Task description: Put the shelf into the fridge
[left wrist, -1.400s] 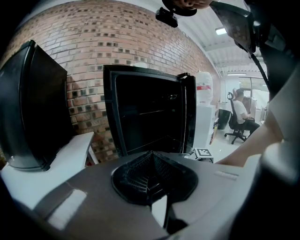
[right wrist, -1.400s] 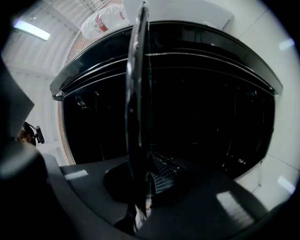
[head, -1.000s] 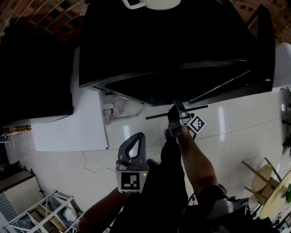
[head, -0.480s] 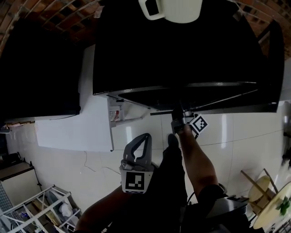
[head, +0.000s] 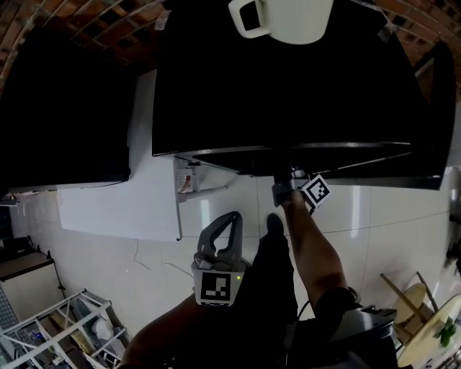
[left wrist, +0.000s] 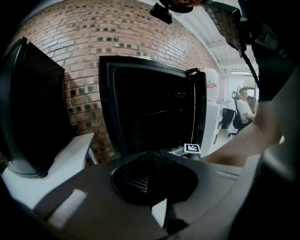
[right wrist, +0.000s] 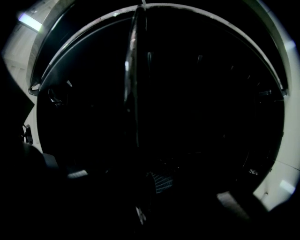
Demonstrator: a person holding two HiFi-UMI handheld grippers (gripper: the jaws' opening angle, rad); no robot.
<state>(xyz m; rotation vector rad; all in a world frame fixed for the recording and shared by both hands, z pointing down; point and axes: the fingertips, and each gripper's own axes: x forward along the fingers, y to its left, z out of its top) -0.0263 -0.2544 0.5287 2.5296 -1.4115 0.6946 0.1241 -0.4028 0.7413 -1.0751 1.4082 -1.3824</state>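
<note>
The shelf (right wrist: 132, 84) is a thin panel seen edge-on in the right gripper view. It runs from the jaws straight into the dark inside of the fridge (head: 288, 86). Most of its length looks to be already past the fridge opening. The right gripper (head: 282, 186) has its jaws nearly together, pinched on the shelf's near edge, and it points about level at the front of the fridge.

The left gripper (head: 227, 220) hangs near the person's body, well apart from the fridge. Its jaws are together with nothing between them.

A white cup (head: 288, 14) stands on top of the fridge. A white tabletop (head: 108, 209) lies to the left of the fridge, a brick wall (left wrist: 117, 37) stands behind it, and a pale tiled floor (head: 389, 209) runs below.

The step in hand seems to be sliding the shelf home. The fridge is too dark to show the side rails, so whether the shelf sits on them cannot be told.

To do this well, the right hand should keep the panel flat and square to the opening. It should push evenly so neither side edge jams. The grip should stay firm until the far edge stops. The free left gripper could steady the near edge if the panel tilts or binds.
</note>
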